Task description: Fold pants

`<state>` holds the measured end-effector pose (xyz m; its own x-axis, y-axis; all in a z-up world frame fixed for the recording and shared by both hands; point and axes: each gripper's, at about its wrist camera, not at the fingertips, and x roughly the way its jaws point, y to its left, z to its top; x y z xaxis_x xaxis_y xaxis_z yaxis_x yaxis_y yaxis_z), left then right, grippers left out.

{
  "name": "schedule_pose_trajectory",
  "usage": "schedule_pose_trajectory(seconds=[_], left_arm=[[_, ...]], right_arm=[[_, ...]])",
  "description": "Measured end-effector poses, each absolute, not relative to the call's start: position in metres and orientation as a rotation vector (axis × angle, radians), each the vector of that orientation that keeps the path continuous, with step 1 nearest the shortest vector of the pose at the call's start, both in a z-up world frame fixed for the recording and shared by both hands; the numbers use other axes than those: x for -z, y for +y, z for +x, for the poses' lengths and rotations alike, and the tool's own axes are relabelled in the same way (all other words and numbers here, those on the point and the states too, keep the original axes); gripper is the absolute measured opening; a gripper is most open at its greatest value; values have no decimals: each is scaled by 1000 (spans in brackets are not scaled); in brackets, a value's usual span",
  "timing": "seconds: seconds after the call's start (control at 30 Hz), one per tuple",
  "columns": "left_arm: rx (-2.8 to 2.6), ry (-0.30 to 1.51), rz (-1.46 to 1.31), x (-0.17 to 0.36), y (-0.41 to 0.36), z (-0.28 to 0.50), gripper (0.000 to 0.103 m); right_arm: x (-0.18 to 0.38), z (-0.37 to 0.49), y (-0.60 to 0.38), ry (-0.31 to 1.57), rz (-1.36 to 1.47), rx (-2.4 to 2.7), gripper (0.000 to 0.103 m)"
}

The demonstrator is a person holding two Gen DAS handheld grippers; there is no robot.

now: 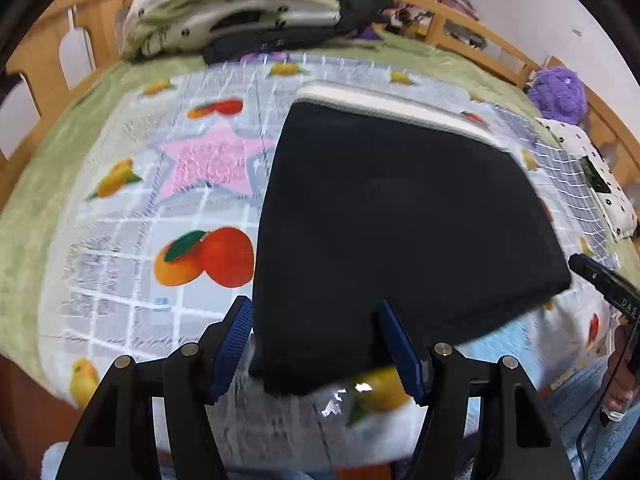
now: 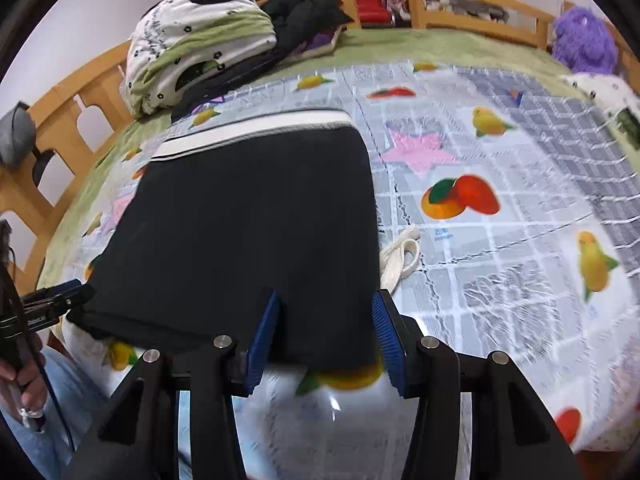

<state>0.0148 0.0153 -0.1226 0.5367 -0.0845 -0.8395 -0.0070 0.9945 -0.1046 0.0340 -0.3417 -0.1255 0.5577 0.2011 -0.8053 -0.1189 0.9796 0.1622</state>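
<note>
The black pants (image 1: 400, 216) lie folded flat on the fruit-print cover, their white striped waistband (image 1: 392, 108) at the far end. They also show in the right wrist view (image 2: 248, 220). My left gripper (image 1: 316, 340) is open, its blue pads on either side of the near left corner of the pants. My right gripper (image 2: 326, 332) is open, its pads astride the near right corner. A white drawstring (image 2: 400, 256) pokes out at the right edge of the pants. Each gripper shows at the edge of the other's view.
The fruit-print cover (image 1: 160, 208) lies over a green blanket on a bed with a wooden rail (image 2: 460, 12). Folded bedding and dark clothes (image 1: 240, 12) are piled at the back. A purple plush toy (image 2: 584, 40) sits at the far right.
</note>
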Motion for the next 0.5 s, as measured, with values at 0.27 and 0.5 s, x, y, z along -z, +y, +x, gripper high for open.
schedule_pose_trajectory(seconds=[0.27,0.5], left_arm=[[14,844,-61,45,-8,-29,79],[-21,765,-79,9,-11,-47,84]], right_arm=[[40,-21,-330,810,73,-113,75],[8,-35,-340,805,120,-62,80]])
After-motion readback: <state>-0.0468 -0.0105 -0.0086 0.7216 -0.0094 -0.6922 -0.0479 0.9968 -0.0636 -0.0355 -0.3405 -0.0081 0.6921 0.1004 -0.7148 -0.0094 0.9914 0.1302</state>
